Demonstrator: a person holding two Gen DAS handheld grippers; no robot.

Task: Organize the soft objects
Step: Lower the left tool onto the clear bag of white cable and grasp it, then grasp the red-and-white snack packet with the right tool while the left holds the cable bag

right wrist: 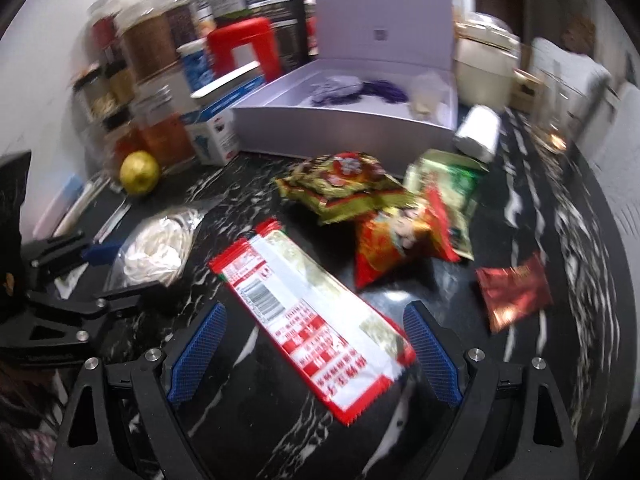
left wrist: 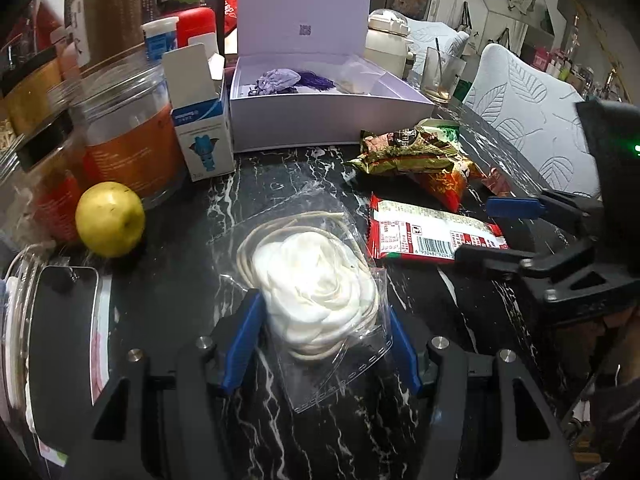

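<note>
A clear plastic bag with a white fabric flower and cord (left wrist: 316, 284) lies on the black marble table (left wrist: 224, 216). My left gripper (left wrist: 320, 344) is open with its blue pads on either side of the bag's near end. The bag also shows in the right wrist view (right wrist: 154, 250). A red and white snack packet (right wrist: 312, 328) lies flat between the open blue pads of my right gripper (right wrist: 314, 364); it also shows in the left wrist view (left wrist: 428, 236). An open lavender box (left wrist: 320, 96) at the back holds a purple pouch (left wrist: 278, 80).
Crumpled snack bags (right wrist: 380, 208) and a small red packet (right wrist: 514, 294) lie right of centre. A yellow apple (left wrist: 110, 218), a blue and white carton (left wrist: 204, 132) and several jars (left wrist: 128, 128) crowd the left. A cream pot (left wrist: 388, 44) and a glass (left wrist: 442, 76) stand behind.
</note>
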